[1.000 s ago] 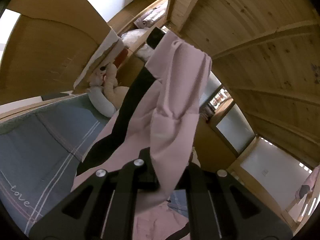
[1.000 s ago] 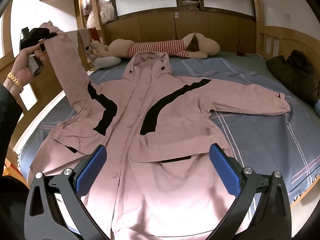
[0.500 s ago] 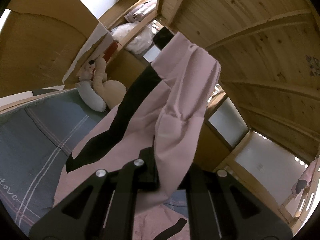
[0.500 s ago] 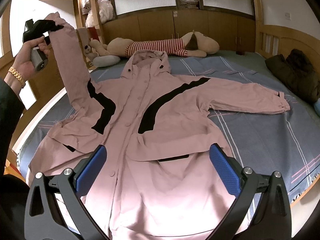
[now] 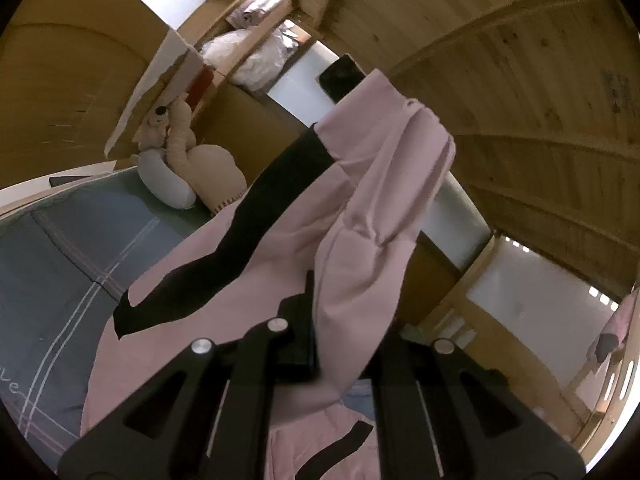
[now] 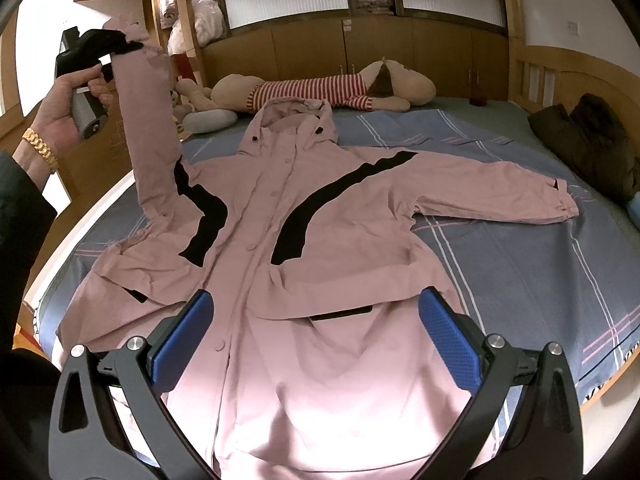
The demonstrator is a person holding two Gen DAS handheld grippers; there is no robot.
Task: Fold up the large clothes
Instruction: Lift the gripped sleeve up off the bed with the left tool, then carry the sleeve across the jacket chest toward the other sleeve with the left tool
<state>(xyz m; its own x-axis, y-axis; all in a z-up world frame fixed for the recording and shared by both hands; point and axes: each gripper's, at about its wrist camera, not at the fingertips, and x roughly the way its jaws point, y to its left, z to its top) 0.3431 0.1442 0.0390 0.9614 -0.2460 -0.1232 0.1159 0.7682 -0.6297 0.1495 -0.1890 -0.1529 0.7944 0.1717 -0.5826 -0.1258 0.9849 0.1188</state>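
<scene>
A large pink hooded jacket (image 6: 320, 240) with black stripes lies front up on the bed (image 6: 520, 264), hood toward the headboard. Its right sleeve (image 6: 496, 192) lies spread out flat. My left gripper (image 6: 128, 45) is shut on the cuff of the left sleeve (image 6: 150, 120) and holds it high above the bed's left side. In the left wrist view the sleeve (image 5: 360, 240) hangs from the left gripper (image 5: 344, 344). My right gripper (image 6: 316, 344) is open and empty, hovering above the jacket's lower front.
A long plush dog in a striped shirt (image 6: 320, 88) lies along the headboard with a grey pillow (image 6: 208, 120). A dark garment (image 6: 588, 140) is heaped at the bed's right side. The wooden bed frame (image 6: 560, 64) and shelves (image 6: 200, 12) surround the bed.
My left gripper has lifted the sleeve cuff higher and a little toward the jacket's middle. My right gripper has stayed in place, open.
</scene>
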